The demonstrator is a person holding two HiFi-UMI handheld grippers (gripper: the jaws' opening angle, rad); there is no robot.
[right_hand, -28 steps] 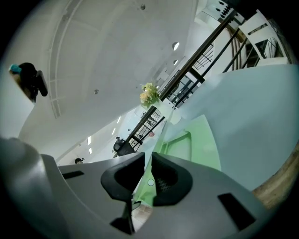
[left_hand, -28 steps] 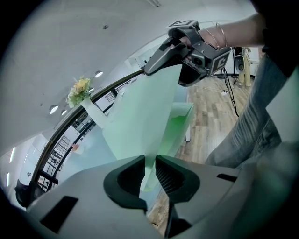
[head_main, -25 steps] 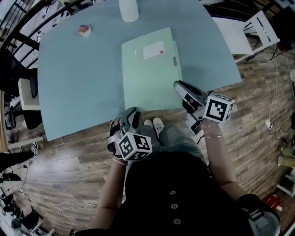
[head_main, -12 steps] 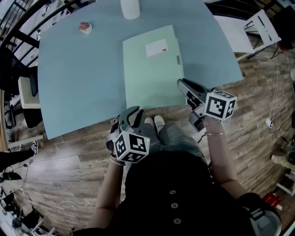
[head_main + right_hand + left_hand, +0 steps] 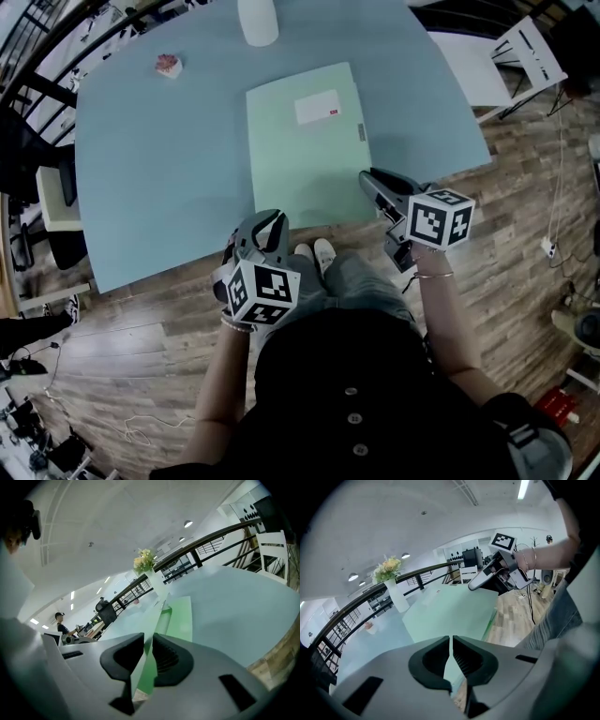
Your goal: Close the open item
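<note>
A pale green folder with a white label lies flat on the light-blue table, its near edge at the table's front. My right gripper is at the folder's near right corner. Its jaws have just been opening and stand apart, with the slightly raised cover edge running between them. My left gripper is at the near left corner by the table edge. Its jaws have just been closing and are almost together, with nothing visibly gripped. The folder lies beyond them.
A white vase with flowers stands at the table's far side. A small pink object lies far left. A white chair is off the table's right. The person's legs and wooden floor are below the front edge.
The left gripper has lifted a little toward the folder's near left corner. The right gripper has dipped slightly at the near right corner. The folder has not moved.
</note>
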